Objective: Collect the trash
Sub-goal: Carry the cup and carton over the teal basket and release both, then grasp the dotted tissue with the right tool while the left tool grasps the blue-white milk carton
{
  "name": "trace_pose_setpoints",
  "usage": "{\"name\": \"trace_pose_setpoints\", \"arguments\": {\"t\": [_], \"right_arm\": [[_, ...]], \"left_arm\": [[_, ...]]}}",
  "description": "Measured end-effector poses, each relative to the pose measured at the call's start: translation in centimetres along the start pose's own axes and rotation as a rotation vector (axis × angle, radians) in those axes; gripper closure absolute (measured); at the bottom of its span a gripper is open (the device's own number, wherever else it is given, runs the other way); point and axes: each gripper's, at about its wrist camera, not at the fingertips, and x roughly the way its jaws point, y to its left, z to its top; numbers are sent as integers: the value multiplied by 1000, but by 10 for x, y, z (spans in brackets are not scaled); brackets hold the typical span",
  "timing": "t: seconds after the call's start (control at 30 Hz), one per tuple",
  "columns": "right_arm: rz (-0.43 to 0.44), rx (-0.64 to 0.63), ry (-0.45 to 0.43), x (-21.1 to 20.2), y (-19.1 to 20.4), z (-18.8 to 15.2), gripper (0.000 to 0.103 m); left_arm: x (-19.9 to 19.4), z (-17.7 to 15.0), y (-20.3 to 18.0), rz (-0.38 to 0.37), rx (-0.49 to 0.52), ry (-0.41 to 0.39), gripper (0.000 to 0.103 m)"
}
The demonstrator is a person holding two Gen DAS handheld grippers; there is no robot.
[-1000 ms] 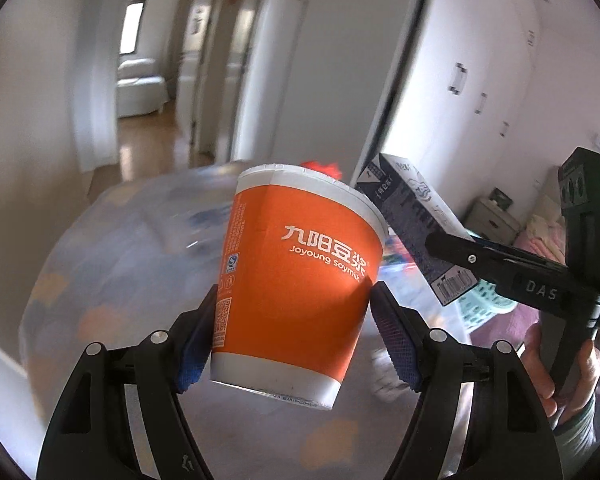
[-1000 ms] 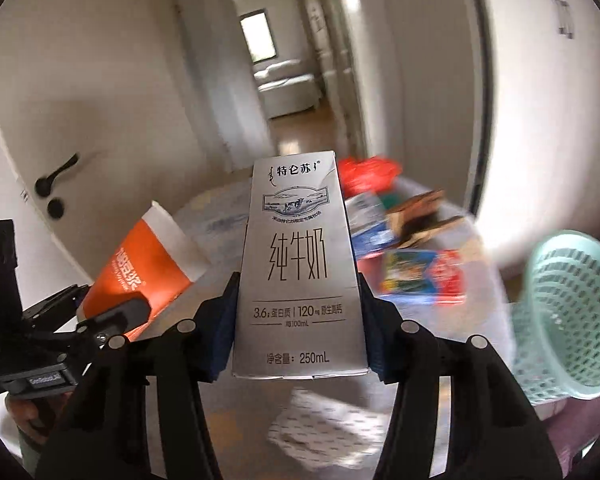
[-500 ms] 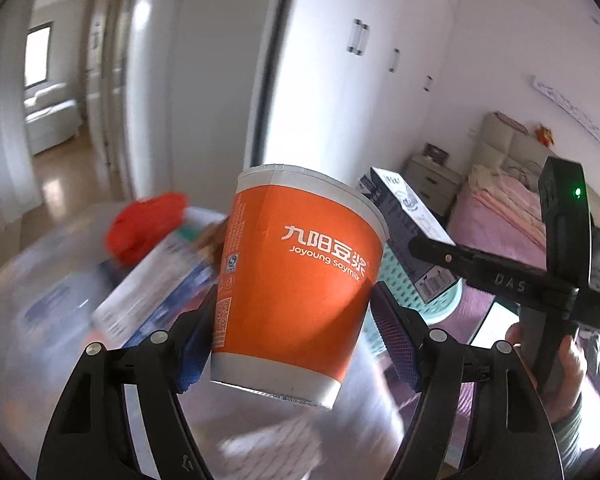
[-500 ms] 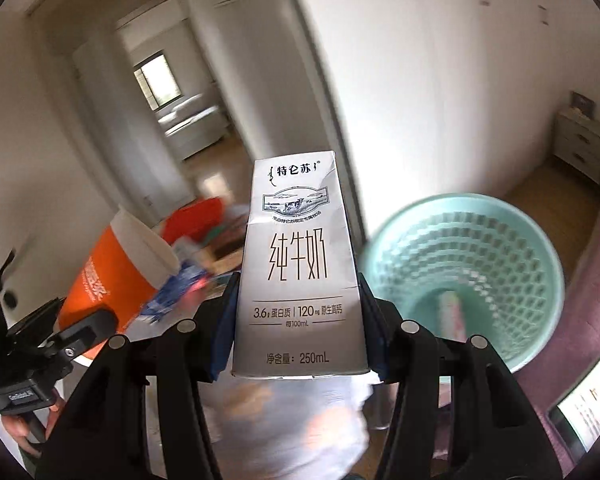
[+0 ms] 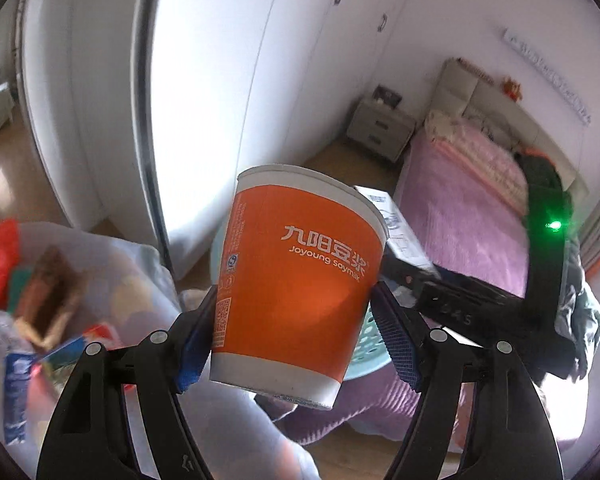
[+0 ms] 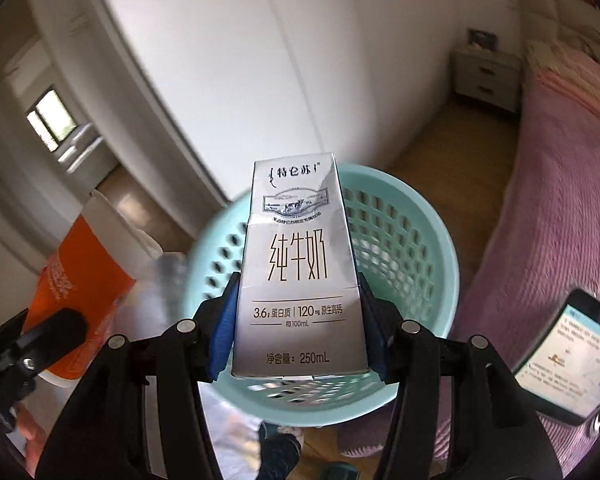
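Both wrist views close behind own tool, facing bedroom; share teal basket (image 6: 412, 240), bed (image 5: 468, 216).

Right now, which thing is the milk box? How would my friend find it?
Find the pink bed, then the round teal basket beside it. The milk carton is held above that basket in the right gripper. It is tall, silver and square-edged, unlike the round orange cup.

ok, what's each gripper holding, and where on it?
Left gripper clamps the orange cup by its lower sides. Right gripper clamps the milk carton by its lower side edges.
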Motion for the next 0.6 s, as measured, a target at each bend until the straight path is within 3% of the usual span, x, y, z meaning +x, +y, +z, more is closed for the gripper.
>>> {"name": "trace_pose_setpoints", "arguments": {"t": [0.07,0.23,0.33,0.43,0.6], "right_arm": [[-24,29,19,11,-14,2,51],[-32,68,42,22,-33,2,47],[-26,71,44,25,-40,0,47],[-15,66,42,21,-36,-6,47],[11,24,37,2,-11,-13,47]], "left_arm": [[23,5,1,-31,-11,58,31],[40,5,13,-3,-49,71,27],[34,-1,21,-31,-67,72,27],[19,-11,25,-8,-60,52,27],[4,-5,19,-10,-72,6,27]]}}
